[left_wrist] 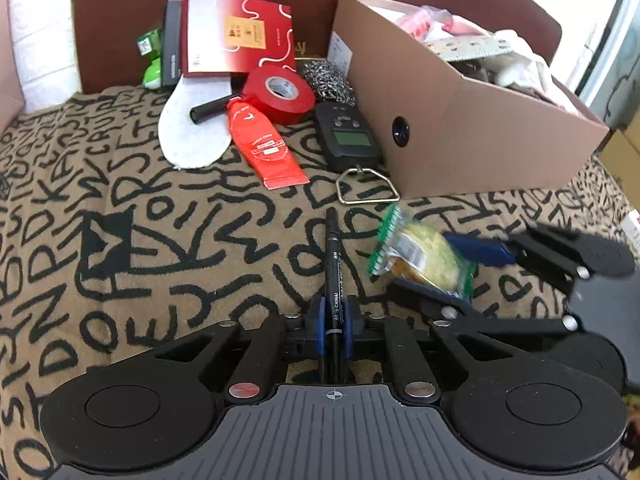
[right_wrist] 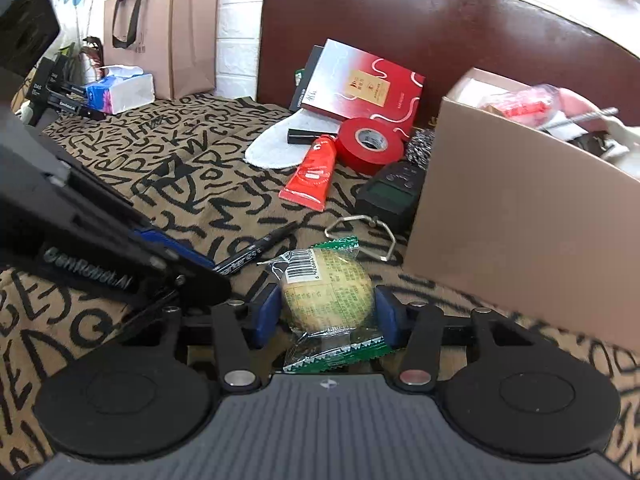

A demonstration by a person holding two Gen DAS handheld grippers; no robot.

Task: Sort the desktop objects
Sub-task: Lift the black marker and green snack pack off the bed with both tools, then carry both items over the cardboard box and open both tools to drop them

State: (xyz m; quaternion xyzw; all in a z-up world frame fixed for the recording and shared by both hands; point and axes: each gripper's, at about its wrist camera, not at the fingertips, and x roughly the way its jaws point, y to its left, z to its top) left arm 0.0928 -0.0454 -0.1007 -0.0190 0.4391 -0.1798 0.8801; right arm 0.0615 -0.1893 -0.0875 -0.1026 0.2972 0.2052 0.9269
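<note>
My left gripper is shut on a black marker pen, which points forward low over the patterned blanket. My right gripper is shut on a green-edged wrapped round pastry, held just above the blanket. In the left wrist view the pastry and the right gripper show at the right. In the right wrist view the marker and the left gripper show at the left. An open cardboard box holding several items stands ahead on the right.
Ahead lie a red tape roll, a red tube, a white insole, a black hanging scale with a metal loop, a steel scourer and a red booklet. A paper bag and a tissue pack stand far left.
</note>
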